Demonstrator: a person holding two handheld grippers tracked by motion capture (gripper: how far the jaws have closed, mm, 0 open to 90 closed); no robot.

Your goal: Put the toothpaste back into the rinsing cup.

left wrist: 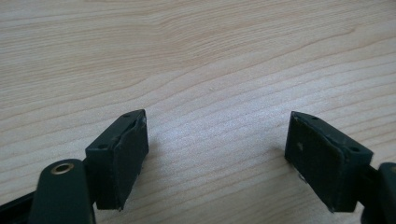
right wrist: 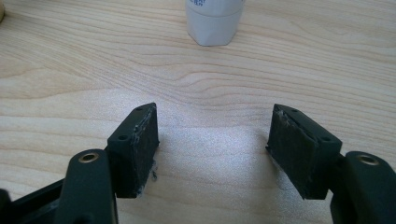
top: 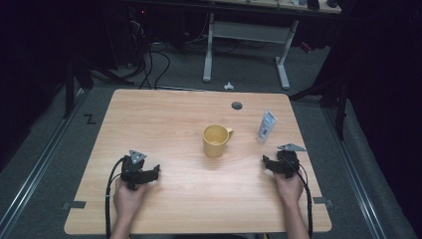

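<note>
Right gripper (top: 268, 163) low over the table (top: 174, 119), near the right edge and toward the person's side; jaws apart, nothing between them but bare wood in the right gripper view (right wrist: 212, 140). Left gripper (top: 154, 172) on the left half, also toward the near edge; jaws apart over bare wood (left wrist: 217, 144). Wide open tabletop between the two grippers and across the whole left side.

White tube (top: 266, 125) standing just ahead of the right gripper, close to the right edge; in the right gripper view its base (right wrist: 215, 21) sits straight ahead of the gap, apart from the jaws. Yellow mug (top: 216, 141) upright at mid-table, handle toward the tube, well apart from the left gripper, nearer the right one.

Count: two grippers, one tube, one mug. One round cable hole (top: 237, 105) near the far edge
</note>
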